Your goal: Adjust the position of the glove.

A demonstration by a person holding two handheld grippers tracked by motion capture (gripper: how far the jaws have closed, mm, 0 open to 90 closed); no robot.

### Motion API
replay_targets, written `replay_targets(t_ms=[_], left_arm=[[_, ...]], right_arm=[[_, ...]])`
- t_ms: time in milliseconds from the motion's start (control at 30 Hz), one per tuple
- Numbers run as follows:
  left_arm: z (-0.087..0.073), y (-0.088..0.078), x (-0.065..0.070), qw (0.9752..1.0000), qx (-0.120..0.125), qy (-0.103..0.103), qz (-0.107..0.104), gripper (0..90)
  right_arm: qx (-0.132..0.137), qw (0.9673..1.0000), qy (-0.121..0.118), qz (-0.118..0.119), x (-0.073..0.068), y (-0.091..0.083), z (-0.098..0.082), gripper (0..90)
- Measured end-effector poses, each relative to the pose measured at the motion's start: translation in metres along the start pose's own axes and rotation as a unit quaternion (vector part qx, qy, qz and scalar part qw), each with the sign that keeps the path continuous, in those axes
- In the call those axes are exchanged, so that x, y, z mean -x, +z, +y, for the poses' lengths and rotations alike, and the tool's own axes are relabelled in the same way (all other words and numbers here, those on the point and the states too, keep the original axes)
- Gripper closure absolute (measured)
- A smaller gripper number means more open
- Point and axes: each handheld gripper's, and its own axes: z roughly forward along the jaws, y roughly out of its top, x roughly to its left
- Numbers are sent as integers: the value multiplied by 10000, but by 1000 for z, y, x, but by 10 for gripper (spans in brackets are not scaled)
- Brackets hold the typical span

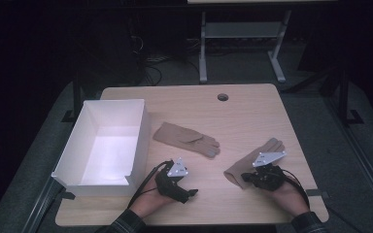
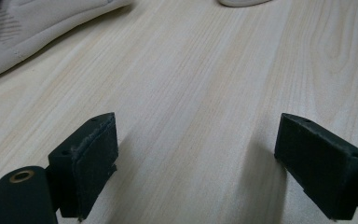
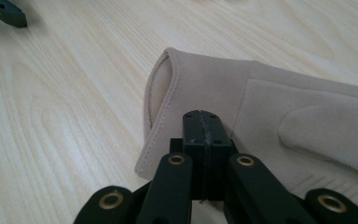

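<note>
The right gripper (image 3: 200, 122) is clenched over the cuff of a soft tan suede glove (image 3: 279, 112) near the wooden table's (image 1: 252, 111) right front corner. The left gripper (image 2: 196, 163) stands released over bare woodgrain. A matching second glove (image 1: 187, 138) lies mid-table, beside a white rectangular cardboard box (image 1: 73, 150) along the left edge.

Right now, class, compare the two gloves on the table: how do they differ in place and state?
The left glove lies flat near the white box, untouched, its fingertips pointing right. The right glove lies in front of the right gripper, whose jaws are shut at its cuff, its fingertips pointing away up the table. The left gripper stands open over bare wood. Both gloves are tan and rest on the wooden table.
</note>
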Motion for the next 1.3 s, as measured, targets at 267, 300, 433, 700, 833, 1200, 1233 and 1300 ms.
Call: replay_targets(t_ms=[267, 300, 433, 700, 833, 1200, 1233, 1300], left_arm=[[-1, 0, 1, 10000, 15, -61, 8, 126], [-1, 0, 1, 10000, 16, -66, 7, 126], [-1, 0, 1, 10000, 19, -79, 5, 126], [0, 0, 1, 10000, 3, -60, 17, 126], [0, 0, 0, 10000, 7, -56, 19, 126], [0, 1, 1, 10000, 23, -94, 23, 126], [0, 1, 1, 10000, 25, -91, 22, 126], [1, 1, 0, 9999, 29, -95, 20, 126]], right_arm=[[-38, 9999, 17, -121, 0, -13, -14, 899], [-40, 9999, 28, -132, 0, -15, -16, 900], [-49, 9998, 100, -174, 2, -25, -27, 900], [220, 9983, 264, -464, 14, -40, -27, 900], [418, 9950, 483, -764, 33, -41, -15, 900], [641, 9860, 872, -1269, 77, -31, 6, 900], [638, 9856, 911, -1273, 80, -29, 7, 900], [580, 9843, 953, -1364, 87, -21, 11, 900]])
